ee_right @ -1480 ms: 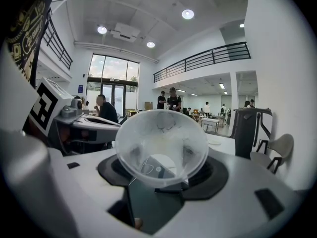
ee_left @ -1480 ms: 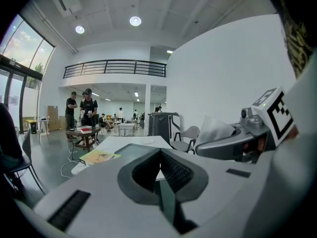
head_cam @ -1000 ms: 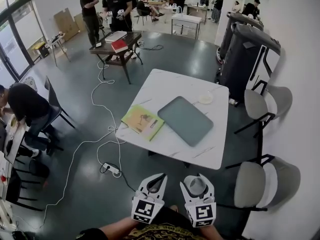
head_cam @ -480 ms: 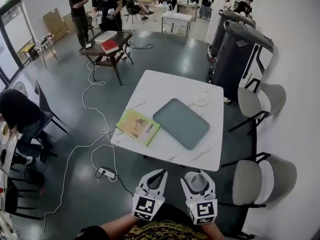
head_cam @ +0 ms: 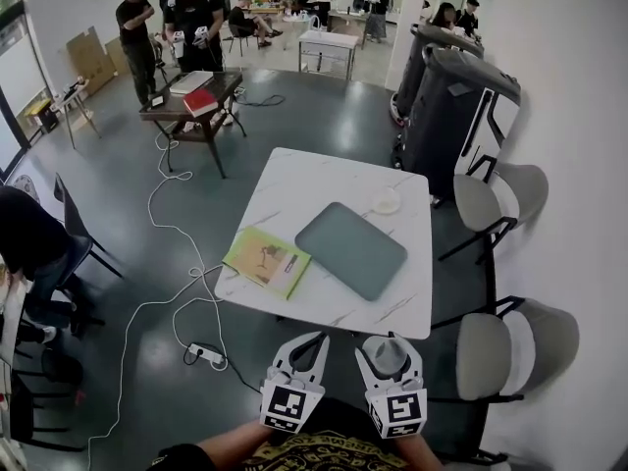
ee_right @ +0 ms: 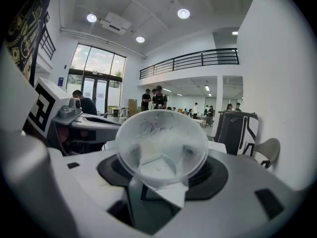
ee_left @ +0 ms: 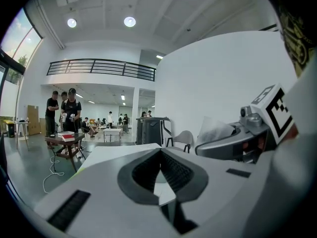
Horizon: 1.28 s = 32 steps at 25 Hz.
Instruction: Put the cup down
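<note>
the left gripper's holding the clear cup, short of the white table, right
Not quite: the right gripper holds the clear cup, as the right gripper view shows. The left gripper holds nothing. Both are indeed short of the white table.

Two tongs, left gripper (head_cam: 312, 341) and right gripper (head_cam: 389, 348); one clear plastic cup (head_cam: 388, 362) in the right. Ahead: one white table (head_cam: 294, 180), one grey-green rectangular tray (head_cam: 350, 250), one yellow-green book (head_cam: 267, 260), one white round dish (head_cam: 384, 200). Rightward: two grey padded chairs (head_cam: 481, 202) (head_cam: 488, 356).
</note>
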{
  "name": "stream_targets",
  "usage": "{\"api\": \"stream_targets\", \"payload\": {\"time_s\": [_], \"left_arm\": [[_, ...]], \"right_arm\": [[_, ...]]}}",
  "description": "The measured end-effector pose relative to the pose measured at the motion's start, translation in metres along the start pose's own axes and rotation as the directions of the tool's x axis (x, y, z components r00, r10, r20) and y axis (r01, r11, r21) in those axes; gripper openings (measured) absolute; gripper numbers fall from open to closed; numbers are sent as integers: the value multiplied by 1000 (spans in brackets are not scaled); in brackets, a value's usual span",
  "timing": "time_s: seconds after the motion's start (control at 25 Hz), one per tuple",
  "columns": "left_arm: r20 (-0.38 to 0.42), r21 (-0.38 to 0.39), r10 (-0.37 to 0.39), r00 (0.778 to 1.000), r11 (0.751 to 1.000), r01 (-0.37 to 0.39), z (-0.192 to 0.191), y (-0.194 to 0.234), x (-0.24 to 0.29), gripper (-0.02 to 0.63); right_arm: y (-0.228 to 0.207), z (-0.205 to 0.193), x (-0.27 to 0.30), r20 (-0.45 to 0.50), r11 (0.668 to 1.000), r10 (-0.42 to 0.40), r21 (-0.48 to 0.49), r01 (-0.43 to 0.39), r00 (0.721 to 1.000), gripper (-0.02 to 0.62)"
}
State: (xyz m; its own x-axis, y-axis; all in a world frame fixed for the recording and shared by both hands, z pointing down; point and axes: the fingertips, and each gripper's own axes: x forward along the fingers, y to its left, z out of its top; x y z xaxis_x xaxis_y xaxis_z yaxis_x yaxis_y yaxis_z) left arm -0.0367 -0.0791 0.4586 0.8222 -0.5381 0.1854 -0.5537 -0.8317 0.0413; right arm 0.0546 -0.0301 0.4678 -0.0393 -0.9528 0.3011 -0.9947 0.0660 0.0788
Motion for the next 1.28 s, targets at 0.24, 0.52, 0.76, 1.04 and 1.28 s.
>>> {"api": "stream_targets", "payload": {"time_s": [0.24, 0.52, 0.76, 1.04, 1.28], "left_arm": [[0, -6, -12, 1000, 1000, 12, -4, 19, -2, 8], [5, -28, -5, 1000, 1000, 6, -4, 38, -6, 8], [8, -37, 8, 1000, 999, -8, -4, 48, -5, 8], [4, -33, 27, 1000, 999, -26, -1, 61, 7, 8], [0, -36, 58, 998, 998, -58, 4, 75, 28, 8]], "right_arm": [[16, 4, 14, -1, 1000, -8, -3, 8, 1000, 278], [28, 11, 27, -16, 1000, -3, -20, 3, 1000, 278], [30, 17, 37, -13, 999, 8, -34, -8, 1000, 278], [26, 19, 57, -10, 999, 38, -33, -38, 999, 278], [13, 24, 82, -4, 997, 73, -36, -73, 997, 278]]}}
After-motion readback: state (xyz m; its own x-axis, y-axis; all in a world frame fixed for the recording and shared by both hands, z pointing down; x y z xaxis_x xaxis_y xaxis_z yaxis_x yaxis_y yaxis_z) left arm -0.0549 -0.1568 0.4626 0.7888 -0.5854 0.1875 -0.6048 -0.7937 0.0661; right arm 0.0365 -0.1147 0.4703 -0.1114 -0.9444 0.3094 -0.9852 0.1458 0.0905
